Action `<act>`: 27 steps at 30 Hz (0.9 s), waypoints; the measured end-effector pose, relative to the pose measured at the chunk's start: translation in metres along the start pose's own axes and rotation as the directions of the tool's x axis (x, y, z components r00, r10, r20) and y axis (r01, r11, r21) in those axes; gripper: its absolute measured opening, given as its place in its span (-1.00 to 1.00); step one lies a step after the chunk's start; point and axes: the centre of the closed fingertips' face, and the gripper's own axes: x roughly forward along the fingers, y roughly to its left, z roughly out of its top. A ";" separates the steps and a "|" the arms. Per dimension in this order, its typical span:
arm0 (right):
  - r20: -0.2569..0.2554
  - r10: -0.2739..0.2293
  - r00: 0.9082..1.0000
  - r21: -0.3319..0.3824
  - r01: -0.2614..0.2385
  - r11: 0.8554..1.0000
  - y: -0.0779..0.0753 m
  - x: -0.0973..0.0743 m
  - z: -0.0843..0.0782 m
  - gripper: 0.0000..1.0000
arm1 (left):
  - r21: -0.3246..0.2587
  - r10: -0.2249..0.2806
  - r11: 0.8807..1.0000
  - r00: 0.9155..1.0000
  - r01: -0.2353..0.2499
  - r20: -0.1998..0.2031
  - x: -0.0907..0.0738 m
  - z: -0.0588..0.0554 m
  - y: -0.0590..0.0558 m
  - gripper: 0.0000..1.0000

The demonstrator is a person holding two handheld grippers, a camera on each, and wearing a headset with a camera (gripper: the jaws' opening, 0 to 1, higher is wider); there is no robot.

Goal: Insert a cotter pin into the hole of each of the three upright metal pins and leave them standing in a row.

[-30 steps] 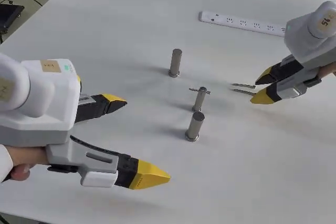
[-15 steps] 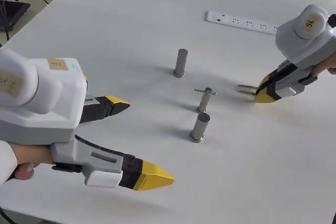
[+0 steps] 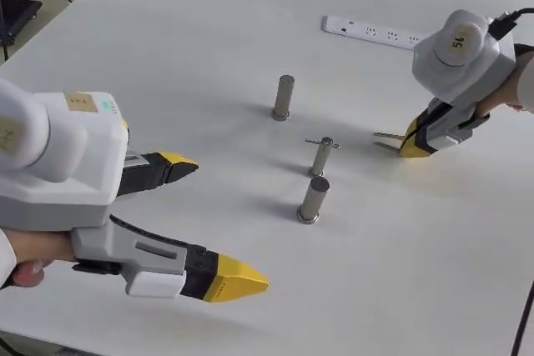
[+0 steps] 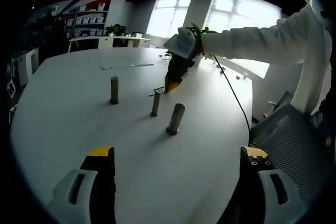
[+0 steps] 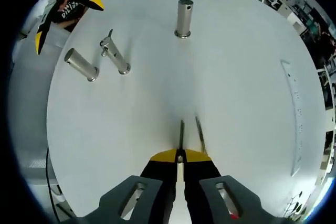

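Three upright metal pins stand in a loose row: a far pin (image 3: 283, 97), a middle pin (image 3: 320, 157) with a cotter pin (image 3: 322, 143) through its top, and a near pin (image 3: 313, 199). My right gripper (image 3: 407, 144) rests low on the table to their right, shut on one cotter pin (image 5: 181, 135). A second cotter pin (image 5: 199, 132) lies beside it. My left gripper (image 3: 213, 221) hovers open and empty at the lower left, and the pins (image 4: 156, 102) stand well ahead of its jaws.
A white power strip (image 3: 375, 35) lies at the far side of the white table (image 3: 167, 39). The right gripper's cable (image 3: 517, 14) trails off to the right. The table edge and floor are at the far left.
My right gripper's jaws were apart around the two loose cotter pins; they have come down onto the table and shut on one. My left gripper stays open and in place.
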 end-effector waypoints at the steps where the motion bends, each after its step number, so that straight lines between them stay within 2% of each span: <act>1: -0.003 -0.002 1.000 -0.005 0.002 1.000 0.000 0.000 0.000 -1.00 | -0.004 -0.003 1.000 1.000 0.003 0.001 0.000 0.000 -0.001 0.99; 10: 0.022 -0.048 0.999 -0.017 0.049 0.999 -0.005 0.000 -0.005 -1.00 | -0.014 -0.014 1.000 1.000 0.014 -0.004 0.003 -0.002 -0.003 0.99; 13: 0.030 -0.068 0.997 0.005 0.068 0.998 -0.005 0.000 -0.005 -1.00 | -0.016 -0.021 1.000 1.000 0.021 -0.010 0.004 -0.003 -0.006 0.96; 16: 0.036 -0.071 0.997 -0.021 0.072 0.997 -0.001 -0.001 -0.006 -1.00 | 0.016 0.004 1.000 1.000 -0.004 -0.022 0.003 -0.002 -0.003 0.87; 17: 0.022 -0.088 0.996 -0.071 0.090 0.993 -0.003 -0.002 -0.007 -1.00 | 0.017 0.008 1.000 1.000 -0.008 -0.017 0.003 0.000 -0.002 0.89; 21: 0.049 -0.101 0.994 -0.043 0.103 0.994 -0.004 -0.006 -0.008 -1.00 | 0.011 0.035 0.999 0.999 -0.035 0.010 0.003 0.010 0.003 0.95; 27: 0.063 -0.124 0.990 -0.074 0.128 0.989 0.003 -0.021 -0.006 -1.00 | 0.006 0.037 0.999 0.999 -0.037 0.038 0.002 0.019 0.003 0.94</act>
